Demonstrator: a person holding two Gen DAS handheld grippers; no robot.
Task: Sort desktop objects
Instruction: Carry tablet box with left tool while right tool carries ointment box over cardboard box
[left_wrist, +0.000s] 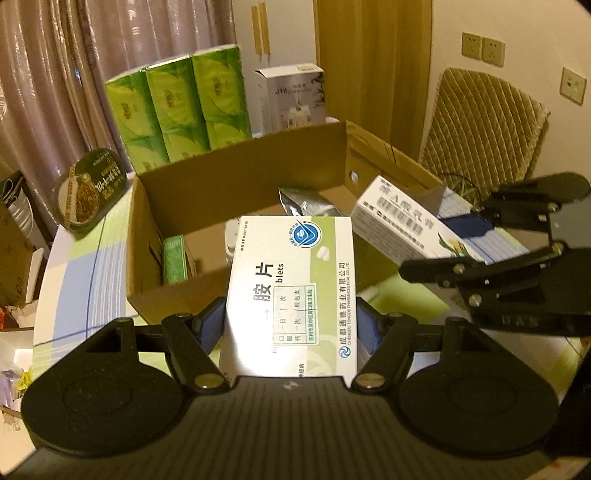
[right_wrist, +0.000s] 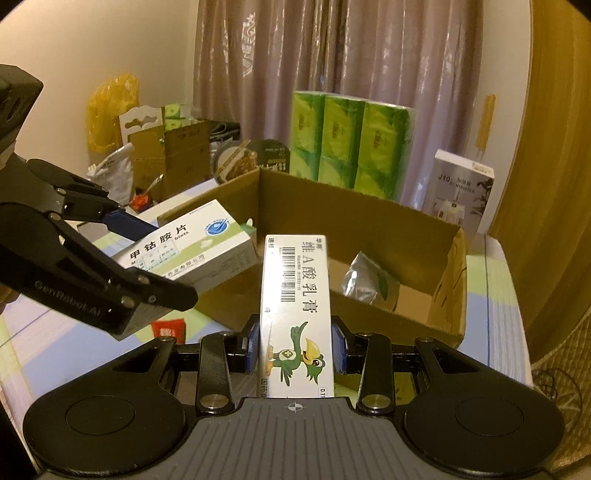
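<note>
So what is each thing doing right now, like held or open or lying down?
Left gripper: fingers shut on the tablet box.
Tablet box: held, off the table.
Right gripper: fingers shut on the cream box.
Cream box: held, off the table.
Cardboard box: open on top.
Foil pouch: lying inside the cardboard box.

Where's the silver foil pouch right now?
The silver foil pouch lies on the floor of the open cardboard box, toward its right side in the right wrist view, beyond the ointment carton held in the right tool.
</note>
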